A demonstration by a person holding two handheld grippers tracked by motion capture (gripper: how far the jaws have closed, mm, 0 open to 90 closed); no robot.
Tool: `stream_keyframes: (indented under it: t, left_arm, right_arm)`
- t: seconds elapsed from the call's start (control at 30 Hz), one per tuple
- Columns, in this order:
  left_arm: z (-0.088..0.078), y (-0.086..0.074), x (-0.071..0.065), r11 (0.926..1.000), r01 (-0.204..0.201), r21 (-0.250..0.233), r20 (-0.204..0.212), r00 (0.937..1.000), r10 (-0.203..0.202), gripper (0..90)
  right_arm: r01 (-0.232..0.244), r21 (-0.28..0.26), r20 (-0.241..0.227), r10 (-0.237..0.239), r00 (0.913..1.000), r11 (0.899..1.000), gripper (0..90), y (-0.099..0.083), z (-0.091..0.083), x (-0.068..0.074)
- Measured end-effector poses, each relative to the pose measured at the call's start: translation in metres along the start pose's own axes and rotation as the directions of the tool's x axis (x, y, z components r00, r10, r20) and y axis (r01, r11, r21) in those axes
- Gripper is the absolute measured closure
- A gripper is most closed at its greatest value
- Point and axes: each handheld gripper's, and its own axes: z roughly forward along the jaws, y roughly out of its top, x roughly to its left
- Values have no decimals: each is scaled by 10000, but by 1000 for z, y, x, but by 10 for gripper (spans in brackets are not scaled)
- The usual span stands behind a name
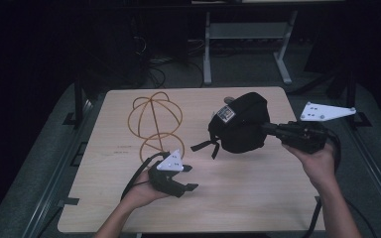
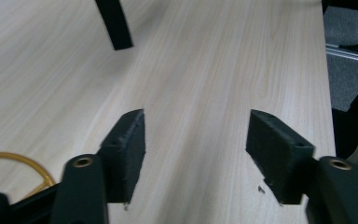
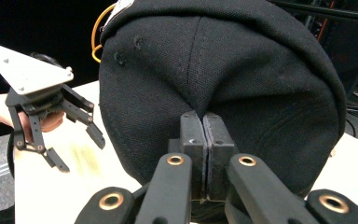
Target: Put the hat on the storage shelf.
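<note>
Nearest us, our right gripper [image 3: 204, 140] pinches the cap's [image 3: 242, 70] cloth, lifting it off the worktop [image 1: 238, 198], while beside the cap our left gripper's [image 1: 186, 177] jaws stand open, free to help.

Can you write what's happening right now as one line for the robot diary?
right tongs: shut on black cap, lifted | left tongs: open, nothing between, over table | wire ball frame: on table, untouched

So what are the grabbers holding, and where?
The right gripper pinches the black fabric cap by its crown cloth. The left gripper holds nothing.
</note>
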Motion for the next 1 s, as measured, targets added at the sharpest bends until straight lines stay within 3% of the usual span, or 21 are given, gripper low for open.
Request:
stream_keyframes:
  t: [0.2,0.6,1.0]
  left_arm:
    - [3,-8,-4,9997,-69,221,94,9999,67,356]
    - [1,-11,-5,9999,-50,101,-34,10000,50,338]
    - [0,-12,-5,10000,-7,26,-88,10000,7,333]
  right_arm:
    - [163,13,-142,-162,9998,9999,890,13,6,4]
    - [670,-55,-551,-672,9962,9977,890,45,21,16]
    - [1410,-166,-1203,-1420,9825,9899,890,87,38,36]
